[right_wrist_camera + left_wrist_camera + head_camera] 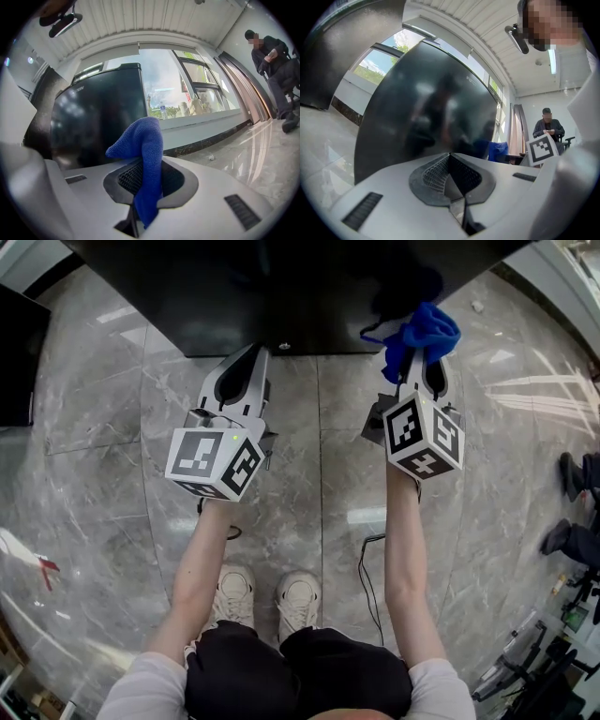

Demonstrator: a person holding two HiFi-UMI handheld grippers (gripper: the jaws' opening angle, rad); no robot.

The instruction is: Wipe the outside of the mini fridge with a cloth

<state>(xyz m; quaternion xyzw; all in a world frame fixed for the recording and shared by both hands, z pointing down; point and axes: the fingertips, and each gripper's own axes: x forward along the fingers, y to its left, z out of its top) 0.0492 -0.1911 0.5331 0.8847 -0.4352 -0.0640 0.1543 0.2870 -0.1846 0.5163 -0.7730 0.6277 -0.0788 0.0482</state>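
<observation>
The black mini fridge (pixel 281 287) stands on the floor just ahead of me; its glossy dark front (pixel 426 112) fills the left gripper view and shows again (pixel 98 122) in the right gripper view. My right gripper (pixel 414 360) is shut on a blue cloth (pixel 424 334), whose bunched end sticks up between the jaws (pixel 145 154) close to the fridge's lower edge. My left gripper (pixel 255 352) is shut with nothing between its pads, its tip (pixel 450 157) just short of the fridge front.
Grey marble floor tiles (pixel 319 474) lie under me, with my shoes (pixel 272 596) below. A person sits at the right (pixel 274 61), their feet (pixel 572 512) on the floor. A black cabinet (pixel 17 352) stands at the left. A cable (pixel 367 568) trails by my right arm.
</observation>
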